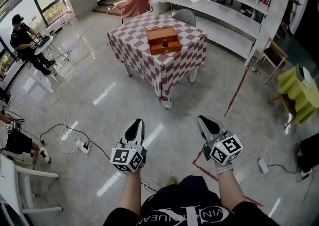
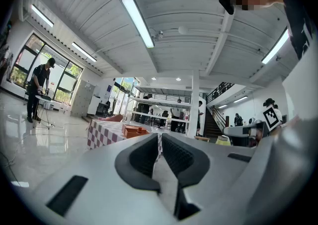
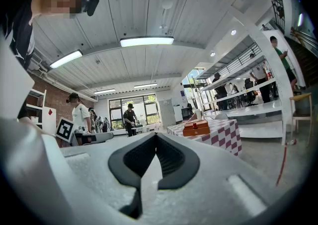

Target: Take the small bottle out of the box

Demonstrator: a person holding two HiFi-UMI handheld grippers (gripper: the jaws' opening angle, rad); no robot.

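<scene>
The left gripper [image 1: 135, 123] and right gripper [image 1: 206, 120], jaws together, hold nothing. The small dark bottle [image 1: 165, 44] sits in the open orange wooden box [image 1: 168, 49] at twelve o'clock, well apart from both. Walking close first, then opening one gripper, seems wise.

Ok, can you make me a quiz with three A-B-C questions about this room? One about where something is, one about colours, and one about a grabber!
1. Where is the box? A on a bed; B on the table; C in a sink.
2. What colours is the tablecloth? A red and white; B blue and yellow; C all green.
3. How is the right gripper? A wide open; B shut and empty; C gripping a spoon.
Answers: 1 B, it sits on the tabletop; 2 A, its squares are red and white; 3 B, its jaws meet with nothing between.
</scene>
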